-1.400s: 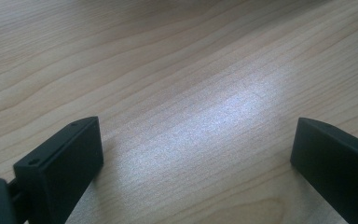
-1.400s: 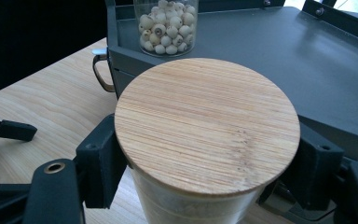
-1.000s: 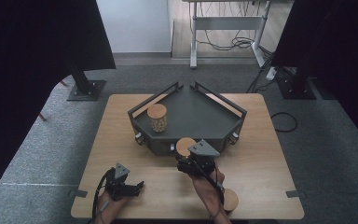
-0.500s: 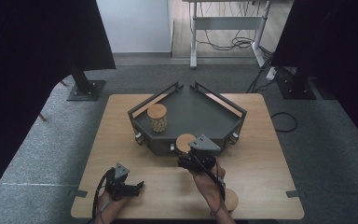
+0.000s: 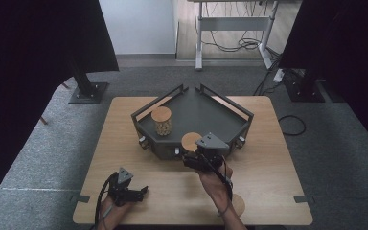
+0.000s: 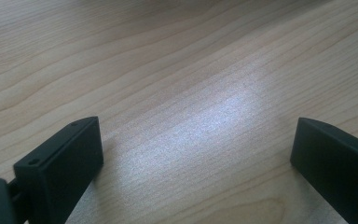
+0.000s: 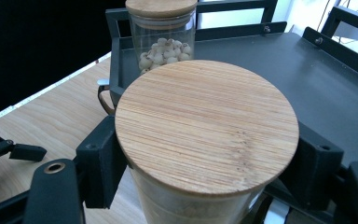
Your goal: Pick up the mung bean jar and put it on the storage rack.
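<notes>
Jar [image 7: 205, 140] with the bamboo lid is being pinched by the right gripper [image 5: 199, 160] at the tray's near edge.
Since a second ago it is edging forward over the dark tray [image 5: 230, 125], toward the second jar [image 5: 162, 120] at its left wall; left gripper [image 5: 136, 192], jaws spread, is idling near the wooden table's [image 5: 268, 158] near-left corner; grey carpet [image 5: 340, 143] is surrounding it.
</notes>
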`<action>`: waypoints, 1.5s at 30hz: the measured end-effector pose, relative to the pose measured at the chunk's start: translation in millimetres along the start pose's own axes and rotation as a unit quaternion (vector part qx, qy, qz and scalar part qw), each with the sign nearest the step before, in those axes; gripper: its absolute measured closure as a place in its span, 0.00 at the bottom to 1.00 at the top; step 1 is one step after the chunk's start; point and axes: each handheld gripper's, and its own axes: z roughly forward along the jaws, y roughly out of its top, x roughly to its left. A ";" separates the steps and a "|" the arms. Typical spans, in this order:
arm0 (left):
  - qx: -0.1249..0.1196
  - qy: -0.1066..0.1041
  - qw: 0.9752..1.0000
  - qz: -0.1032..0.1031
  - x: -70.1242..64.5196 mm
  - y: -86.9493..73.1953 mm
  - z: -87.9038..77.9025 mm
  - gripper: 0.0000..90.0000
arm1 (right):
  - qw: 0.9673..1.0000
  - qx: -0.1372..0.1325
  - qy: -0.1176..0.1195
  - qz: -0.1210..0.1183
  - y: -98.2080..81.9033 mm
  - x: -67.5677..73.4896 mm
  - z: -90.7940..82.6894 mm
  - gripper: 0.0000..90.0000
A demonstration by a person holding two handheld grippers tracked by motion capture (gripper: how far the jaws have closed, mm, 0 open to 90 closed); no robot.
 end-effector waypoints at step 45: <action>0.001 0.000 1.000 0.001 0.1 0.5 0.2 0.02 | 1.000 -0.007 -0.005 -0.019 30.2 -9.9 11.4 0.28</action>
